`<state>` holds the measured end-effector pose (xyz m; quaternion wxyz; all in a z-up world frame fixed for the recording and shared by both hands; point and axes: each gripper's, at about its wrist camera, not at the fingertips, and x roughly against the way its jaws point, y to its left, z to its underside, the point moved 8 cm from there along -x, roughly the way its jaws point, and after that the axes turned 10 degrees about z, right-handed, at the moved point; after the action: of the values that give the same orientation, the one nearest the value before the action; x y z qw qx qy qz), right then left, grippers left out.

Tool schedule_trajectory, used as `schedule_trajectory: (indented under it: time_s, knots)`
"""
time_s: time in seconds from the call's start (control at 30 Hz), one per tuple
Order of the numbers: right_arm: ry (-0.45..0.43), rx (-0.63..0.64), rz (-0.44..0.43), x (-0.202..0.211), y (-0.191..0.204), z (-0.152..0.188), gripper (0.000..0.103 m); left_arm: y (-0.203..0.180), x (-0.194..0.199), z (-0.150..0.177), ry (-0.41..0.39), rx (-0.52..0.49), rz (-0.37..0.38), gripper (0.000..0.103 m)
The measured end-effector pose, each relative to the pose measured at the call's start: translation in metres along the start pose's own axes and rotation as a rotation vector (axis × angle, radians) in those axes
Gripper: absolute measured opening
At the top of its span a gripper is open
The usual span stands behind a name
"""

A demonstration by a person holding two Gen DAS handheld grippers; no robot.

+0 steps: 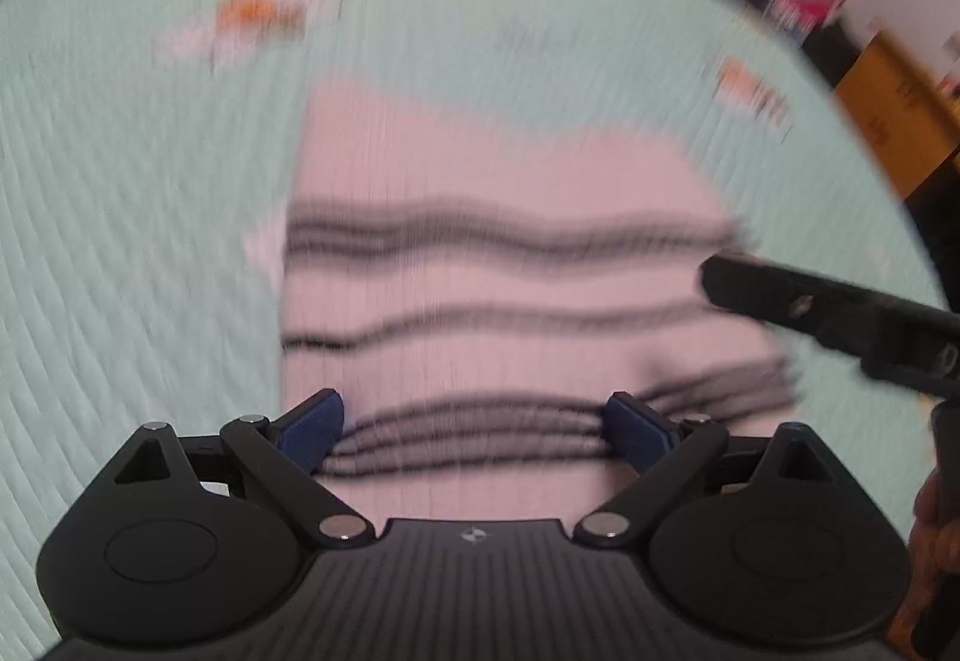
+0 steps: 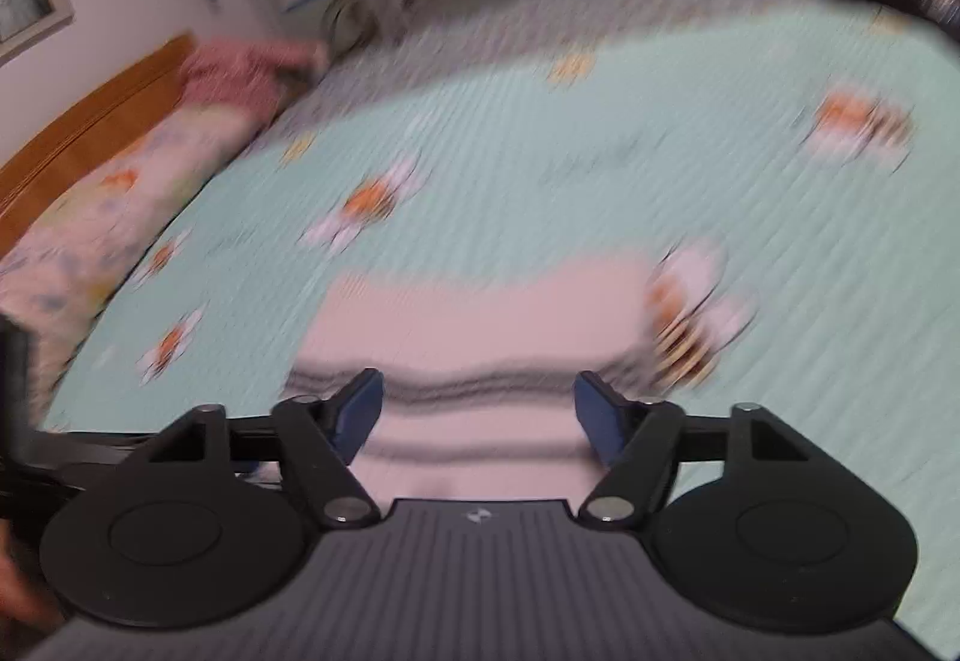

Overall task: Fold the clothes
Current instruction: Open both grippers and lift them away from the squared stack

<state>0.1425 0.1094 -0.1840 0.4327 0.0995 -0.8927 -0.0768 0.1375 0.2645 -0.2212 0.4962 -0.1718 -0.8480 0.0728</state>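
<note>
- The left gripper (image 1: 474,430) has its jaws spread wide, with nothing between the blue pads (image 1: 312,436).
- The right gripper (image 2: 477,415) is likewise spread wide, its blue pads (image 2: 360,415) far apart and holding nothing.
- In the left wrist view the right gripper's black finger reaches in from the right edge, pointing left.
- A hand (image 1: 933,541) shows at that view's lower right edge, partly hidden.
- Both views are blurred.

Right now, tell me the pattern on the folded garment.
Pale pink garment with dark horizontal stripes; clearest in the left wrist view.
</note>
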Motion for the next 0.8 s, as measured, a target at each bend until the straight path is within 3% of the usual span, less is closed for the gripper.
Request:
schedule_trajectory:
  time_s: [0.03,0.1,0.23,0.4,0.47,0.57,0.6,0.63,0.73,0.8]
  knots:
    - [0.068,0.031,0.032,-0.020,-0.001,0.014,0.072,0.000,-0.007,0.005,0.009,-0.030,-0.025,0.103]
    - [0.007,0.114,0.066,-0.025,0.004,0.022,0.072,-0.005,-0.009,0.007,0.004,-0.064,-0.054,0.103]
    - [-0.001,0.064,0.072,-0.017,0.006,0.015,0.073,-0.007,0.009,0.005,0.001,-0.031,-0.059,0.103]
    - [-0.047,0.006,0.054,0.023,0.008,0.005,0.073,-0.009,0.038,0.001,-0.002,0.010,-0.066,0.103]
    - [-0.034,-0.021,0.071,0.040,0.010,0.010,0.075,-0.011,0.048,0.003,0.025,0.008,-0.108,0.103]
    - [-0.072,-0.019,0.060,0.067,0.019,0.018,0.080,-0.013,0.059,0.011,0.028,0.004,-0.129,0.103]
    - [-0.080,-0.016,0.068,0.072,0.021,0.021,0.086,-0.013,0.058,0.014,0.034,0.011,-0.126,0.103]
    - [-0.067,-0.014,0.086,0.072,0.021,0.027,0.094,-0.012,0.058,0.018,0.039,0.017,-0.123,0.103]
    - [0.060,-0.022,0.130,0.044,0.015,0.045,0.098,-0.005,0.037,0.035,0.119,0.040,-0.151,0.103]
    - [0.205,-0.127,0.127,0.019,0.001,0.062,0.099,0.006,0.034,0.040,0.113,0.127,-0.101,0.103]
